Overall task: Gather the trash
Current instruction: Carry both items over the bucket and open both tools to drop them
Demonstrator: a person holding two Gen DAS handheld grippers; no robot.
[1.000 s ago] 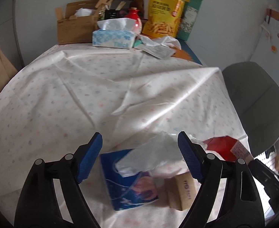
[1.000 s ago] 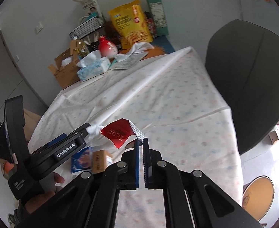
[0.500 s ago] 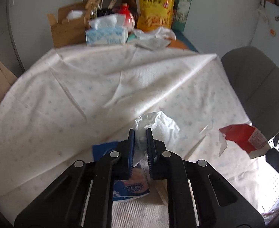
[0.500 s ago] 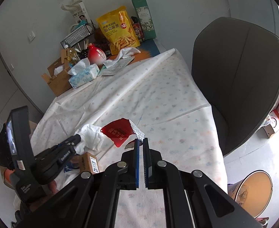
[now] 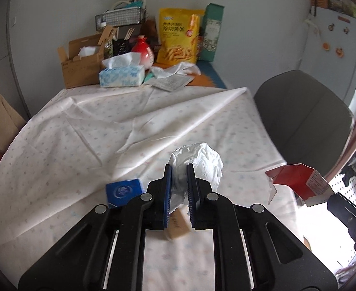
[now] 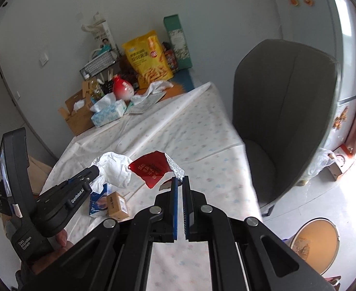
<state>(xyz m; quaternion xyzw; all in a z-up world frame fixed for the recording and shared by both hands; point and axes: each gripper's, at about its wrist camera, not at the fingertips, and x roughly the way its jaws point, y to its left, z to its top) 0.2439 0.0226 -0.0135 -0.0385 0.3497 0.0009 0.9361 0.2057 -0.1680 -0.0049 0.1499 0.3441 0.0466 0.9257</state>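
The left gripper (image 5: 179, 169) is clamped on the crumpled tissue (image 5: 202, 160), lifted over the blue packet (image 5: 123, 191) at eight o'clock; its loose folds may slip from so shallow a bite. At three o'clock, the right gripper (image 6: 180, 181) pinches the torn red wrapper (image 6: 151, 168) by a corner that could rip, beside the table edge (image 6: 241, 160), with open floor beyond.

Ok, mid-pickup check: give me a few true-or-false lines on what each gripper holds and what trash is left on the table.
1. The left gripper is shut on the crumpled white tissue. True.
2. The right gripper is open and empty. False: it is shut on the torn red wrapper.
3. A blue packet lies on the tablecloth. True.
4. The small brown box is held in a gripper. False: it lies on the tablecloth beside the blue packet.
5. The grey chair holds a yellow snack bag. False: the yellow snack bag stands by the wall.
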